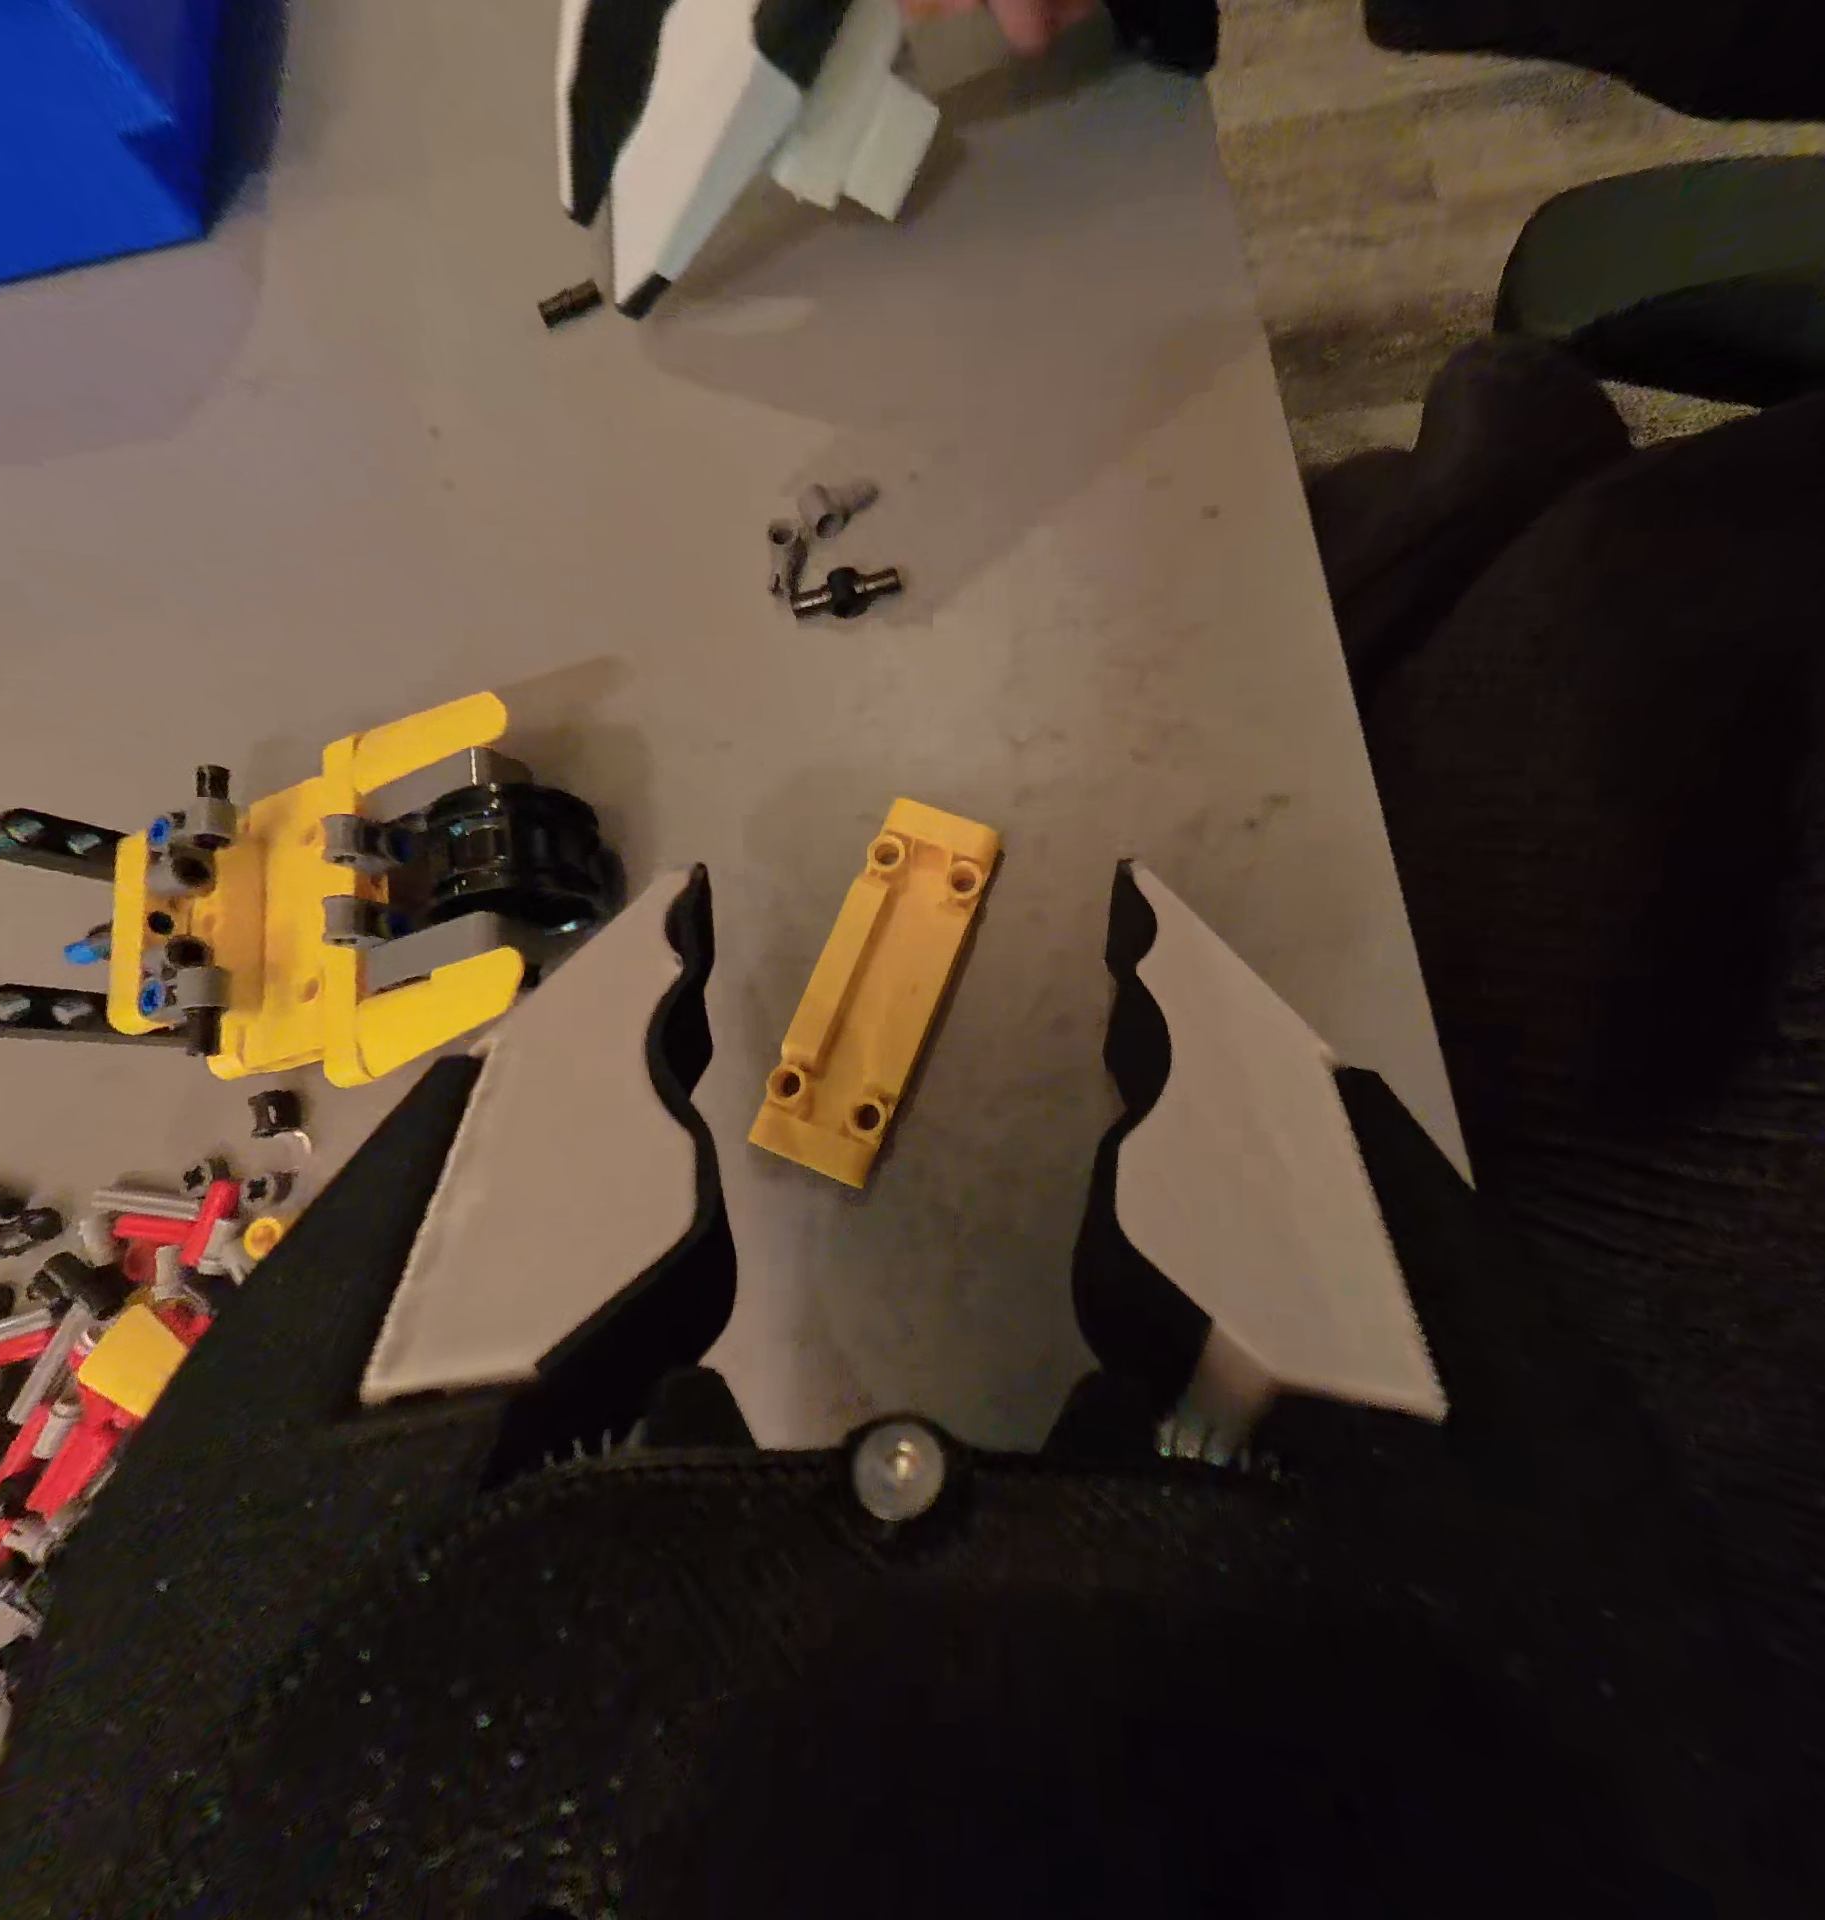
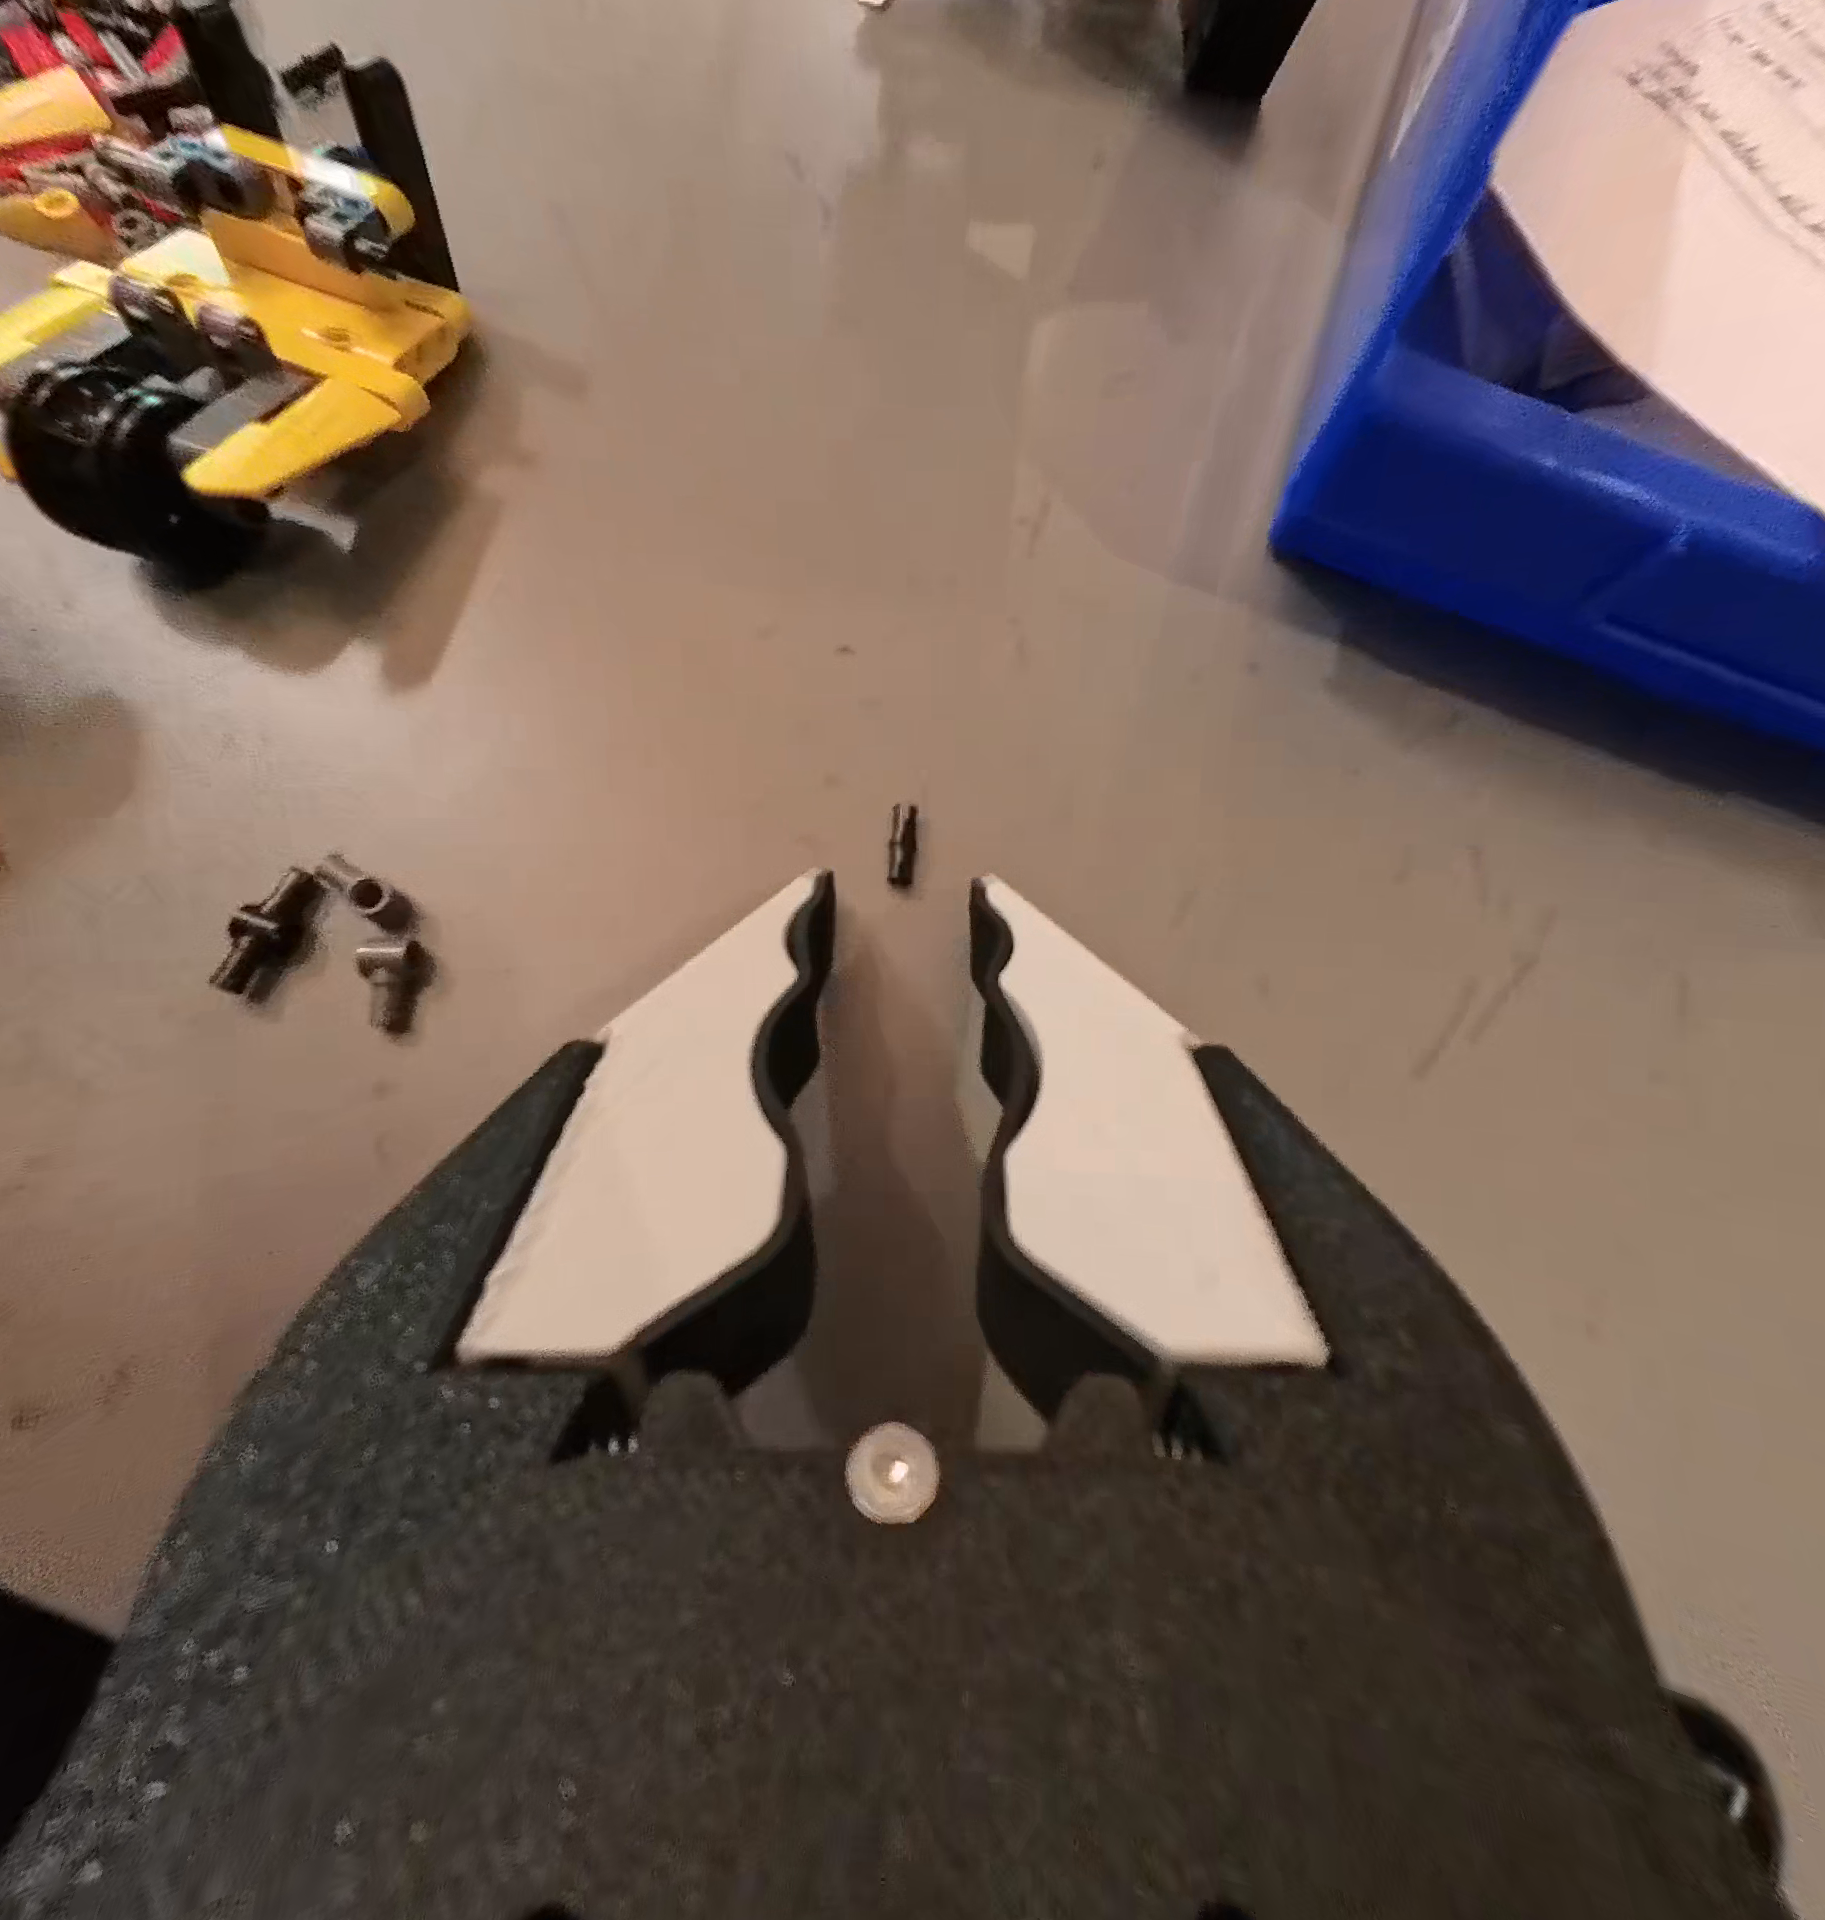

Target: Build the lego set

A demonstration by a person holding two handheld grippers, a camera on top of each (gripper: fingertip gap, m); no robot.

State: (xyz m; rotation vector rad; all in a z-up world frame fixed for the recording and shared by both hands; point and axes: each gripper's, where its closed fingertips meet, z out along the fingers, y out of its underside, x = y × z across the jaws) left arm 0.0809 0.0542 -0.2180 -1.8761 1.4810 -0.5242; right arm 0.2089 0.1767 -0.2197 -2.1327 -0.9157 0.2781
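Observation:
My left gripper (image 1: 908, 873) is open wide and empty above a flat yellow panel piece (image 1: 875, 989), which lies on the grey table (image 1: 1043, 468) between its fingers. A yellow and black brick-built vehicle (image 1: 284, 894) lies to its left. My right gripper (image 2: 901, 881) is open with a narrow gap and empty; a small black pin (image 2: 902, 844) lies on the table just beyond its fingertips. The right gripper also shows at the top of the left wrist view (image 1: 710, 156), next to the same pin (image 1: 569, 302).
A few small black and grey connectors (image 1: 830, 551) lie mid-table, also in the right wrist view (image 2: 326, 940). A pile of red, grey and yellow parts (image 1: 87, 1340) lies at the left. A blue bin (image 2: 1573, 499) holding paper stands at the right. The table edge (image 1: 1334, 665) runs along the right, with dark clothing beyond it.

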